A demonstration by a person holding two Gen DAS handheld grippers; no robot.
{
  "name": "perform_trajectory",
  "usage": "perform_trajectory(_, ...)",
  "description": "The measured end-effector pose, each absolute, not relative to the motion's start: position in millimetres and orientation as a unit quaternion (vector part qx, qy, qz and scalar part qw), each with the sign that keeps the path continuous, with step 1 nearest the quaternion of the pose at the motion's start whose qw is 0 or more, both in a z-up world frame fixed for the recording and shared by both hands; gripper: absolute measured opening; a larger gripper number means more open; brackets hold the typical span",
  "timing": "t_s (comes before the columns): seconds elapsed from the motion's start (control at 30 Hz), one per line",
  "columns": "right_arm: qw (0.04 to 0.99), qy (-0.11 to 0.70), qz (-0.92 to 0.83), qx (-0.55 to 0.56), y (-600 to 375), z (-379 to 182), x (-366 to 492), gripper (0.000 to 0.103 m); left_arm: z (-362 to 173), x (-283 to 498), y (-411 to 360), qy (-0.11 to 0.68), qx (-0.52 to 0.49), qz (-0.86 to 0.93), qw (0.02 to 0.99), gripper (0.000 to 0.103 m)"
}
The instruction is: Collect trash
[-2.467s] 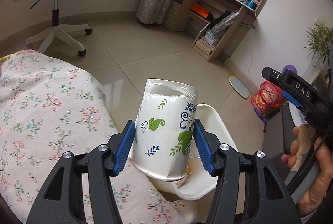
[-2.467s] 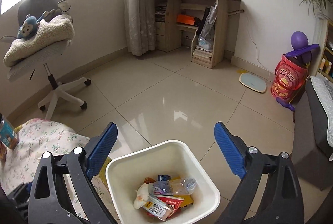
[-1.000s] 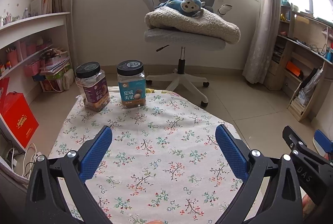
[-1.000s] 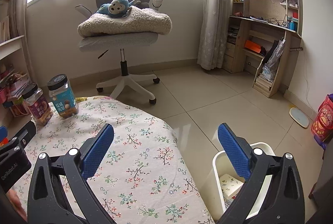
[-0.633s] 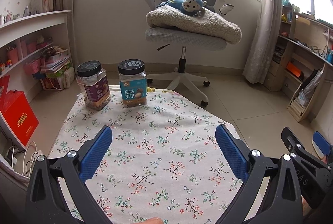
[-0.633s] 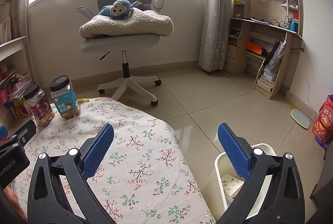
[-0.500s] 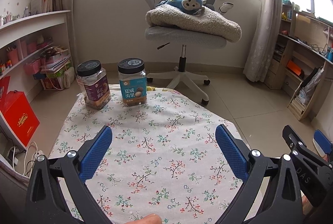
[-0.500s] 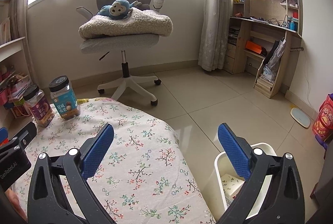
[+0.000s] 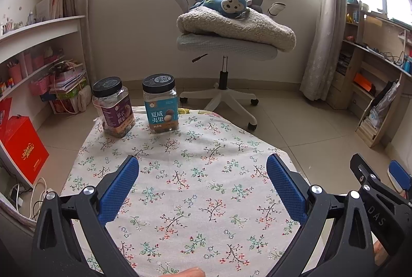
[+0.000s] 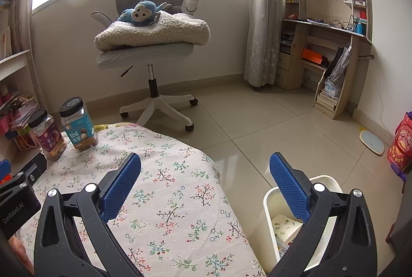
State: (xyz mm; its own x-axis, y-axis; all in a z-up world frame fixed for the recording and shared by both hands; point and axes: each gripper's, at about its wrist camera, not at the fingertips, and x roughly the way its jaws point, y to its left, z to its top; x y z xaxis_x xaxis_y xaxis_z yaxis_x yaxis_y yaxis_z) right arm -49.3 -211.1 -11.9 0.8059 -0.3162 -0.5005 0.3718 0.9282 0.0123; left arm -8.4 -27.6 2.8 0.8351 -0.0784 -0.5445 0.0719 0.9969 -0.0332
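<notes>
My left gripper (image 9: 203,181) is open and empty above the floral tablecloth (image 9: 185,174). My right gripper (image 10: 204,179) is open and empty, over the table's right edge. The white trash bin (image 10: 267,202) stands on the floor to the right of the table, under the right finger. The floral paper cup (image 10: 285,226) lies inside the bin. The right gripper's body shows at the right edge of the left wrist view (image 9: 373,189). The left gripper's body shows at the left edge of the right wrist view (image 10: 20,187).
Two black-lidded snack jars, one purple-labelled (image 9: 113,107) and one teal-labelled (image 9: 161,103), stand at the table's far edge. A grey office chair (image 9: 226,45) with a blanket and blue monkey toy stands beyond. Shelves line the left wall (image 9: 38,27); a desk unit (image 10: 327,45) stands right.
2.5 s ago my left gripper held the floral cup over the bin. Now the cup is in the bin, both grippers are open and face the table. Little movement in the last second.
</notes>
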Motion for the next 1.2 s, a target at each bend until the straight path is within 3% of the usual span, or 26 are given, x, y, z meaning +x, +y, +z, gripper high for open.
perform_trajectory(1.2, 0.95, 0.245, -0.186, 0.054, -216.5, -10.8, -50.2, 0.096, -0.5, -4.5, -35.5, 0.288, 0.0, -0.04, 0.957, 0.097)
